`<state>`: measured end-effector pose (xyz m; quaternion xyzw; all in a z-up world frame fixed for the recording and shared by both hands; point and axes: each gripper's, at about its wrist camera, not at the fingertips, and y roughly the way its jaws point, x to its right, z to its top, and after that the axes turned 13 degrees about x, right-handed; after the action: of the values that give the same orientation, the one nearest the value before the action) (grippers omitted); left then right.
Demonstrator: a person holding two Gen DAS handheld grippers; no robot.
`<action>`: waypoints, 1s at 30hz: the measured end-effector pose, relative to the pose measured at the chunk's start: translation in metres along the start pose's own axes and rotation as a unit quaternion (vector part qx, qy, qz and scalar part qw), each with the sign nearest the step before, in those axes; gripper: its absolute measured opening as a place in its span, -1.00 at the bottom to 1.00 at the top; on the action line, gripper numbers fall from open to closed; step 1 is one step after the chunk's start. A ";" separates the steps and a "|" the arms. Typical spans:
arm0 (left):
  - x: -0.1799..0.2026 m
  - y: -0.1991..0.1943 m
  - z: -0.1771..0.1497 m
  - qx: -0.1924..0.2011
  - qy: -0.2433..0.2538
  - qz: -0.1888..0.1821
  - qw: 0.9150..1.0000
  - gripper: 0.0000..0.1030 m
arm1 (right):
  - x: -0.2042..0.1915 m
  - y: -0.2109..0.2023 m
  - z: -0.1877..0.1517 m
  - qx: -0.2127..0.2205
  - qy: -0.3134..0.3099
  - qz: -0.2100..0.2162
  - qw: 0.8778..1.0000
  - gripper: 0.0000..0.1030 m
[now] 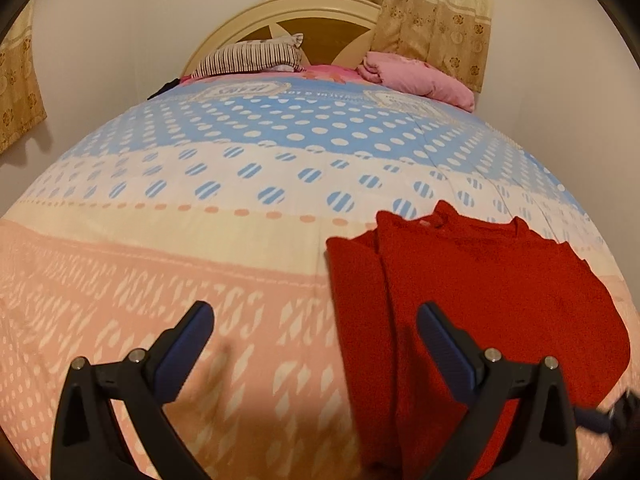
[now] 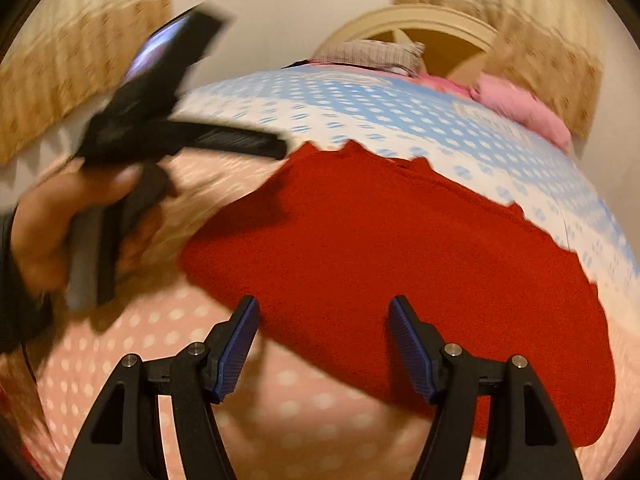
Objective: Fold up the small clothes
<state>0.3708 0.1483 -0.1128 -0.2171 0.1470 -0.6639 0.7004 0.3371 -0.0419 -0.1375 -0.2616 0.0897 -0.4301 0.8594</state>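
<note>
1. My left tongs (image 1: 314,326) hang with jaws apart and nothing between them, above the bed (image 1: 160,264) just left of the garment; I judge they are clear of it so the cloth can settle.
2. The red sweater (image 2: 392,248) lies partly folded on the bedspread, sleeve tucked over the body.
3. My right tongs (image 2: 323,322) gape empty over its near hem, probably lining up for the next fold.

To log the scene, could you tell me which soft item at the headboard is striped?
The striped pillow, left of the plain pink bundle.
</note>
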 end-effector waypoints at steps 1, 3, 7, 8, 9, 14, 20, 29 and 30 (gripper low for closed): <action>0.002 0.000 0.001 0.001 0.004 -0.001 1.000 1.00 | -0.009 0.000 -0.001 0.001 -0.018 -0.002 1.000 0.32; 0.006 0.001 0.002 0.004 0.016 0.002 1.000 1.00 | -0.026 0.000 -0.004 0.005 -0.051 -0.004 0.999 0.32; 0.009 0.006 0.000 0.001 0.030 0.003 1.000 1.00 | -0.047 0.010 -0.008 0.000 -0.093 -0.011 0.996 0.32; 0.009 0.007 0.000 0.000 0.031 0.003 1.000 1.00 | -0.053 0.010 -0.010 -0.001 -0.101 -0.013 0.995 0.32; 0.009 0.009 -0.001 -0.001 0.033 0.005 0.999 1.00 | -0.058 0.013 -0.010 -0.001 -0.112 -0.016 0.994 0.32; 0.011 0.013 -0.003 -0.006 0.033 0.001 0.999 1.00 | -0.075 0.022 -0.007 0.002 -0.152 -0.054 0.987 0.32; 0.014 0.013 -0.004 -0.004 0.031 -0.008 0.999 1.00 | -0.082 0.028 -0.009 0.006 -0.172 -0.079 0.982 0.32; 0.017 0.022 -0.006 -0.011 0.036 -0.016 0.999 1.00 | -0.080 0.027 -0.011 0.009 -0.158 -0.077 0.984 0.32; 0.017 0.023 -0.007 -0.014 0.035 -0.018 0.999 1.00 | -0.081 0.026 -0.012 0.010 -0.159 -0.079 0.984 0.32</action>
<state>0.3887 0.1312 -0.1290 -0.2063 0.1766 -0.6816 0.6795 0.3013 0.0301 -0.1668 -0.3242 -0.0731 -0.4507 0.8285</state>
